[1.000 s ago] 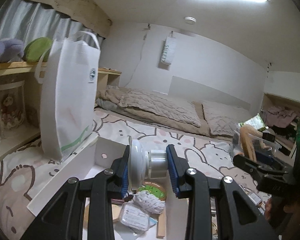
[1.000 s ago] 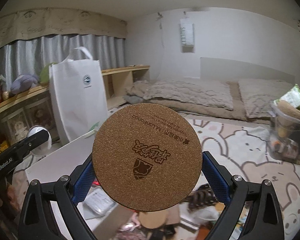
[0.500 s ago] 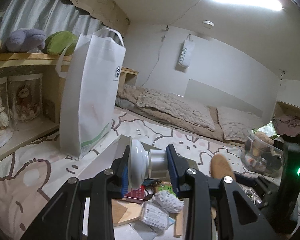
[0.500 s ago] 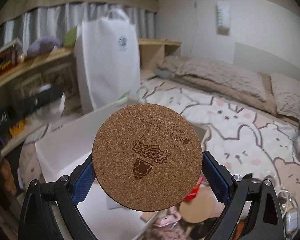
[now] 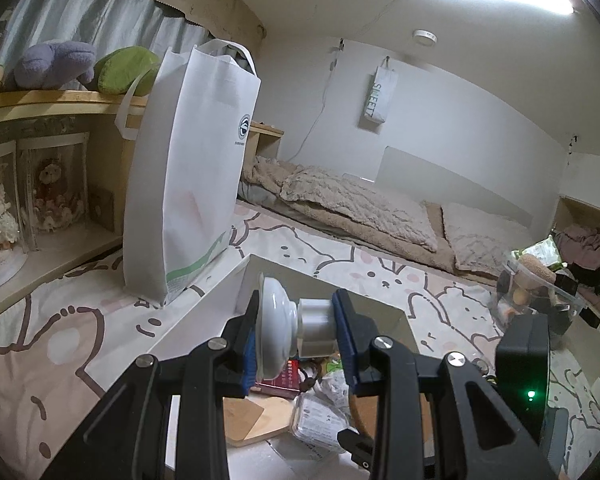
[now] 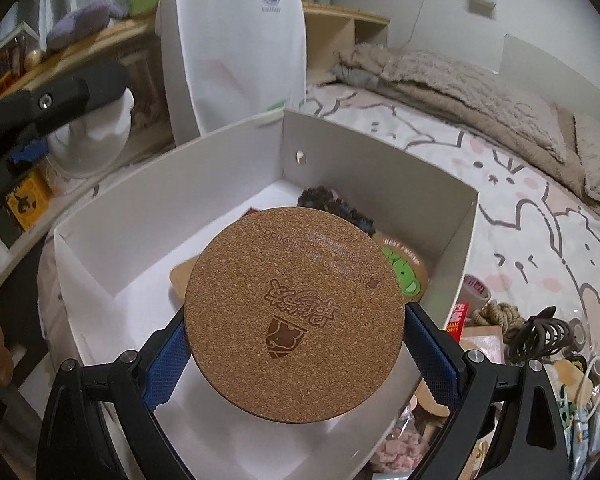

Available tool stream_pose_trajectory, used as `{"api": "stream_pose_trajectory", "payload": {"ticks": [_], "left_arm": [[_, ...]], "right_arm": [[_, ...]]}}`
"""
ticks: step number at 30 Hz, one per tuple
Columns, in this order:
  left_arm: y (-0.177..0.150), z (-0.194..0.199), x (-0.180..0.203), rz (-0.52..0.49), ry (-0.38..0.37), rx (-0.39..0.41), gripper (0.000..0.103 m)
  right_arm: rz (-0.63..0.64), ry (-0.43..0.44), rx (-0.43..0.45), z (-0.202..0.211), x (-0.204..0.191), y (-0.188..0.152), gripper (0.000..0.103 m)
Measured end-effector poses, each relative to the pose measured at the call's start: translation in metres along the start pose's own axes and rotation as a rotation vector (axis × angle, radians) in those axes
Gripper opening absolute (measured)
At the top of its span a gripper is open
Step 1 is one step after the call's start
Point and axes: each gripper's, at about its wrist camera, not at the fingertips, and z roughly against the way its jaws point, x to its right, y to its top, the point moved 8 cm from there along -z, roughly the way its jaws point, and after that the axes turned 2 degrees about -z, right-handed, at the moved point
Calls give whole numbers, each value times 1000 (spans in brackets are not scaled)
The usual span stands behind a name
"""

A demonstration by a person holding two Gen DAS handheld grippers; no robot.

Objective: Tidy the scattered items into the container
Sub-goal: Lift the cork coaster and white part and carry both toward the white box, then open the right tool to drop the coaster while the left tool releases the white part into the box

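Observation:
My right gripper (image 6: 294, 344) is shut on a round cork coaster (image 6: 294, 312) with a printed logo and holds it over the open white box (image 6: 376, 172). The box holds a green-printed coaster (image 6: 406, 272), a dark bundle (image 6: 336, 208) and other small items. My left gripper (image 5: 298, 332) is shut on a white knob-shaped object (image 5: 278, 334) with a clear cylindrical end, above the box (image 5: 228, 292), which holds a packet (image 5: 318, 420), a red booklet (image 5: 286, 376) and a cork piece (image 5: 244, 416). The left gripper with its white object (image 6: 96, 136) shows at the right wrist view's left.
A tall white tote bag (image 5: 188, 176) stands left of the box. Loose items lie right of the box: tape roll (image 6: 476, 290), rope (image 6: 496, 314), dark cable coil (image 6: 548, 332). A clear tub (image 5: 536, 292) of items stands at the right. Shelves with plush toys (image 5: 56, 64) run along the left.
The right gripper has moved forward and tilted down, so the coaster now hangs over the box interior. The left gripper has moved closer to the box and bag, still holding its object.

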Motion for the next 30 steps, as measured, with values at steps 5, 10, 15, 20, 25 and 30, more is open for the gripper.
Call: {"api": "stream_pose_trajectory", "payload": {"ticks": [5,10,15,20,25,30], "left_arm": [[-5,-4,-4,5,2,-16,33],[-10,-8,-6,10,5,-29,33],[-15,-11,-7,-4,13,-53,33],[-22,-14,-5,-49,20,-88,33],[-28,-15,-4,-81,29,-113,33],[-32,-16,-2,-101,26,-130,33]], "right_arm": [[0,18,-74,-4,-5,-7,98],[12,13,-85,2,-7,-13,98],[29,18,-91,6,-12,-16,98],[22,40,-109,9,-14,-16,98],[18,43,-105,13,-16,-17,103],[28,18,-100,15,-16,-19,103]]}}
